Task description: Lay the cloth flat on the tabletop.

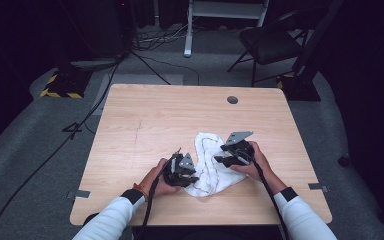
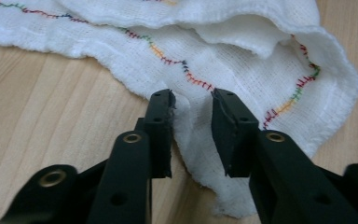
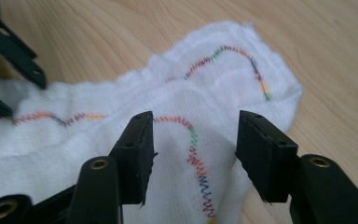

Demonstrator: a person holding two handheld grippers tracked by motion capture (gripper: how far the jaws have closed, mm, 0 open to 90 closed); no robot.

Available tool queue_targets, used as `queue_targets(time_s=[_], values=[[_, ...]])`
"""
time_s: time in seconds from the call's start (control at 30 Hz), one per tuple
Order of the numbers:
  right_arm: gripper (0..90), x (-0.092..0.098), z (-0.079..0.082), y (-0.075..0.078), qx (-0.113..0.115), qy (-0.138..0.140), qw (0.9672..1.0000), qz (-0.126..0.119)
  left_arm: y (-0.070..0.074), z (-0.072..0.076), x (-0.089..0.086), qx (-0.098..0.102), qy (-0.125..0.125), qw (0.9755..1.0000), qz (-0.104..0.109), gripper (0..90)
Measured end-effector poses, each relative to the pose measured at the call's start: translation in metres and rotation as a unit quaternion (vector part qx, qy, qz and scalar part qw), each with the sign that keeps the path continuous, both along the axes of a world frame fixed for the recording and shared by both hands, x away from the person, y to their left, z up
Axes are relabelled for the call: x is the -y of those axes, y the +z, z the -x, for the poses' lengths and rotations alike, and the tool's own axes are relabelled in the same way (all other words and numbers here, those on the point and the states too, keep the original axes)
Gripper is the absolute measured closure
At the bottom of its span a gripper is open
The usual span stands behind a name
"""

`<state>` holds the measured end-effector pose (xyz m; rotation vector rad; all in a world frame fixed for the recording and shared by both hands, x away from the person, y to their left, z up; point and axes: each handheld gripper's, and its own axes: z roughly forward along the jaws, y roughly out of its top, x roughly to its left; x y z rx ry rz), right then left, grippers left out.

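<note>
Item: white cloth (image 1: 211,165) with multicoloured zigzag edge stitching, lying crumpled on the near half of the wooden table (image 1: 145,120), between both grippers.

Left gripper (image 2: 193,100): jaws narrowed around a fold of the cloth's edge; whether the pads press on it cannot be told.

Right gripper (image 3: 193,128): jaws apart, cloth lying between them, unpinched.

Step, as judged: taking hold of the cloth to spread or fold it. Next move calls for the right jaws to pinch a hem before any lifting.

Surroundings: folding chair (image 1: 272,42) beyond the table.
</note>
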<state>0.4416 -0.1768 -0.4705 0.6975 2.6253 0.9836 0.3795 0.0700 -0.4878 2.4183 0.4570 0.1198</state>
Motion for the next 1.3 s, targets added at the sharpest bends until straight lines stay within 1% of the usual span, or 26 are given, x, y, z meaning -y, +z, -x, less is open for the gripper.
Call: queue_targets(time_s=[0.03, 0.1, 0.13, 0.17, 0.2, 0.23, 0.27, 0.3, 0.33, 0.4, 0.43, 0.5, 0.53, 0.6, 0.67, 0.73, 0.8, 0.83, 0.9, 1.03, 1.1, 1.13, 1.2, 1.23, 1.27, 1.3], values=[[48.4, 0.001, -0.001, -0.002, -0.005, 0.001, 1.0000, 0.001, 0.000, 0.000, 0.000, -0.003, -0.001, 1.0000, 0.001, 72.8], [61.7, 0.004, -0.001, -0.004, -0.013, 0.005, 0.9999, 0.001, 0.000, -0.001, -0.001, -0.010, -0.005, 0.9999, 0.001, 75.4], [67.6, 0.006, 0.001, -0.005, -0.013, 0.010, 0.9999, 0.000, 0.000, -0.002, -0.002, -0.010, -0.006, 0.9999, -0.002, 76.0], [76.3, 0.007, 0.005, -0.005, -0.001, 0.015, 0.9999, -0.002, 0.001, -0.002, -0.002, -0.012, -0.004, 0.9999, -0.003, 77.1], [76.3, 0.007, 0.005, -0.005, -0.001, 0.015, 0.9999, -0.002, 0.001, -0.002, -0.002, -0.013, -0.003, 0.9999, -0.001, 77.1], [79.5, 0.008, 0.007, -0.004, 0.003, 0.019, 0.9998, -0.004, 0.001, -0.002, -0.003, -0.012, -0.005, 0.9999, -0.002, 77.7], [80.3, 0.010, 0.011, -0.002, 0.009, 0.023, 0.9997, -0.004, 0.001, -0.002, -0.004, -0.009, -0.004, 0.9999, -0.005, 78.1], [80.9, 0.012, 0.015, 0.001, 0.023, 0.024, 0.9995, -0.001, 0.001, -0.001, -0.004, -0.009, -0.003, 0.9999, -0.005, 78.2], [82.5, 0.020, 0.021, 0.007, 0.027, 0.030, 0.9991, -0.015, 0.001, -0.001, -0.004, -0.008, -0.002, 1.0000, -0.004, 78.2], [82.6, 0.023, 0.024, 0.010, 0.030, 0.031, 0.9989, -0.017, 0.001, 0.001, -0.004, -0.007, -0.002, 1.0000, -0.005, 78.2], [82.6, 0.028, 0.028, 0.013, 0.035, 0.030, 0.9987, -0.019, 0.001, 0.001, -0.004, -0.004, -0.001, 1.0000, -0.006, 78.3], [82.5, 0.041, 0.038, 0.018, 0.040, 0.033, 0.9982, -0.030, 0.001, 0.002, -0.004, -0.004, -0.001, 1.0000, -0.007, 78.3], [82.5, 0.047, 0.043, 0.020, 0.041, 0.032, 0.9981, -0.031, 0.001, 0.001, -0.004, -0.003, -0.001, 1.0000, -0.007, 78.4], [82.4, 0.058, 0.051, 0.022, 0.041, 0.034, 0.9978, -0.039, 0.002, 0.001, -0.002, -0.007, 0.004, 0.9999, -0.006, 77.2], [82.2, 0.069, 0.058, 0.023, 0.041, 0.034, 0.9976, -0.044, 0.002, 0.002, -0.001, -0.004, 0.002, 0.9999, -0.012, 77.6], [82.2, 0.078, 0.065, 0.023, 0.040, 0.036, 0.9975, -0.046, 0.002, 0.004, 0.000, -0.004, 0.001, 0.9999, -0.012, 78.0], [82.2, 0.087, 0.072, 0.022, 0.039, 0.032, 0.9979, -0.040, 0.003, 0.005, 0.000, -0.002, 0.001, 0.9999, -0.014, 78.3], [82.2, 0.096, 0.080, 0.020, 0.034, 0.031, 0.9983, -0.037, 0.003, 0.006, 0.000, -0.001, 0.002, 0.9999, -0.013, 78.3], [82.2, 0.099, 0.082, 0.018, 0.035, 0.030, 0.9984, -0.034, 0.002, 0.008, 0.000, -0.003, -0.001, 0.9999, -0.013, 78.5], [81.5, 0.114, 0.095, 0.011, 0.022, 0.020, 0.9991, -0.031, 0.003, 0.012, 0.001, -0.010, -0.006, 0.9999, -0.012, 78.5], [79.7, 0.121, 0.100, 0.008, 0.017, 0.013, 0.9994, -0.028, 0.003, 0.015, 0.002, -0.013, -0.010, 0.9998, -0.011, 78.1], [78.2, 0.124, 0.102, 0.006, 0.018, 0.008, 0.9994, -0.027, 0.003, 0.017, 0.003, -0.014, -0.010, 0.9998, -0.012, 77.9], [75.6, 0.131, 0.105, 0.002, 0.015, -0.002, 0.9995, -0.026, 0.004, 0.021, 0.005, -0.014, -0.019, 0.9996, -0.015, 77.6], [72.8, 0.134, 0.107, 0.001, 0.013, -0.007, 0.9995, -0.028, 0.004, 0.023, 0.006, -0.018, -0.022, 0.9995, -0.014, 77.3], [67.9, 0.137, 0.107, 0.001, 0.014, -0.014, 0.9994, -0.028, 0.004, 0.025, 0.007, -0.015, -0.024, 0.9995, -0.016, 76.3], [65.2, 0.139, 0.107, 0.001, 0.013, -0.022, 0.9993, -0.027, 0.005, 0.027, 0.008, -0.013, -0.023, 0.9995, -0.018, 74.1]])
